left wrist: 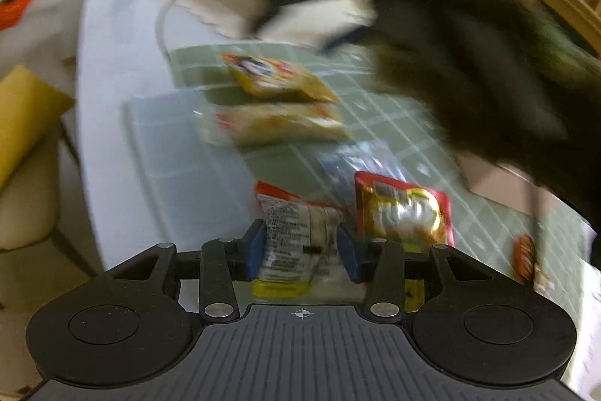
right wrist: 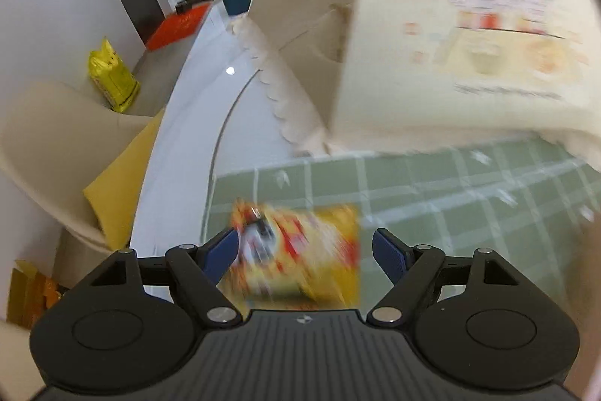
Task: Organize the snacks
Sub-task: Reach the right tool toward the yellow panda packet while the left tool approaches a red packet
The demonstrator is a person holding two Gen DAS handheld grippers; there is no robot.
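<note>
The left hand-held gripper (left wrist: 302,247) is closed on a white snack packet (left wrist: 293,235), held upright between its blue pads. The right hand-held gripper (right wrist: 305,252) is open, and a yellow snack bag (right wrist: 300,254) lies directly below its gap on the green checked mat (right wrist: 450,183), its long axis across the jaws. The cardboard box (right wrist: 432,36) stands just ahead, near enough to hinder. On the surface (left wrist: 112,93), 2 more packets (left wrist: 278,100) lie farther off.
</note>
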